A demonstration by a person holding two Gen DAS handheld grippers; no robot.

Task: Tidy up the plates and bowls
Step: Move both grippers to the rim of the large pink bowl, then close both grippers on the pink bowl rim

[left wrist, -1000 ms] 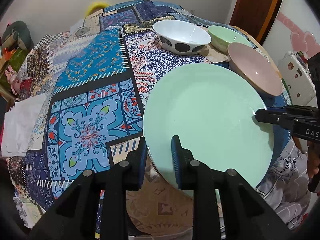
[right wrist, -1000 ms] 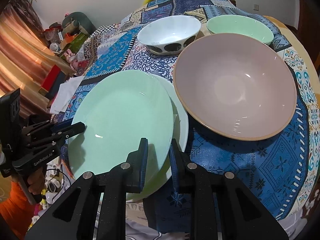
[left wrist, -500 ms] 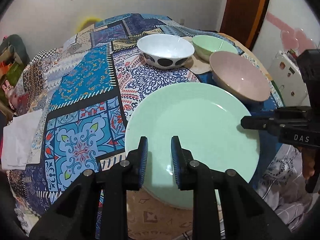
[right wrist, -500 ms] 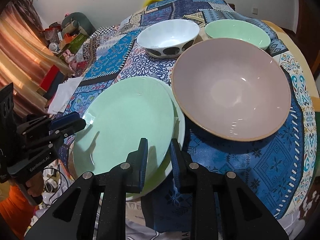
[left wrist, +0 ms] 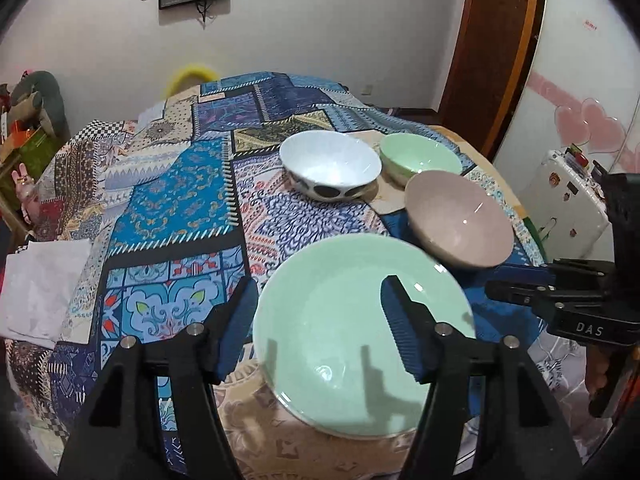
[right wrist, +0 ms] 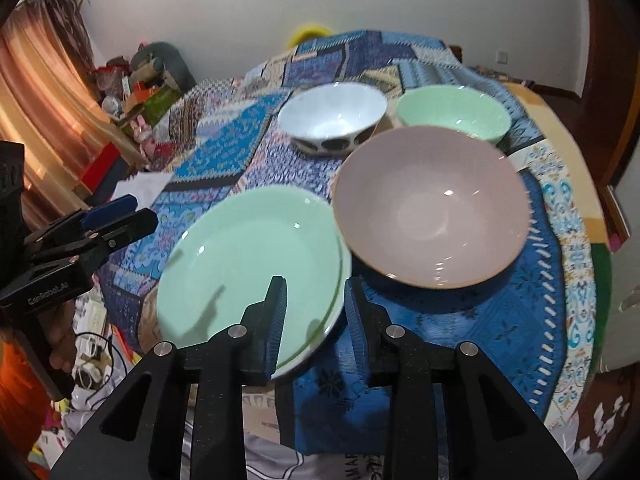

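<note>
- Since a second ago you have let go of the green plate (left wrist: 352, 332): both grippers were clamped on its near rim then, and now both have lifted clear of it.
- Your left gripper (left wrist: 316, 328) is opening, its jaws well apart above the plate's near-left rim, nothing pressed between them.
- Your right gripper (right wrist: 314, 312) is opening too, with a narrower gap; its jaws hang over the plate's near-right rim without touching it.
- The green plate lies flat at the near edge of the table (left wrist: 168, 216), stacked on a white plate (right wrist: 316, 344) whose rim shows as a thin crescent on the right side.
- From the left wrist camera you see your right gripper (left wrist: 516, 284) just beyond the plate's right rim; from the right wrist camera your left gripper (right wrist: 116, 216) sits off the plate's left rim, past the table's left edge.
- Just behind and right of the plate stands the pink bowl (right wrist: 432, 208), its rim touching or almost touching the plate's far-right rim; you cannot tell which.
- Farther back, towards the far right of the table, the white bowl (left wrist: 330, 164) with dark spots and the green bowl (left wrist: 420, 158) stand side by side, white on the left.
- A patterned patchwork cloth (left wrist: 172, 184) covers the table, and a folded white cloth (left wrist: 40, 284) lies at its left edge.
</note>
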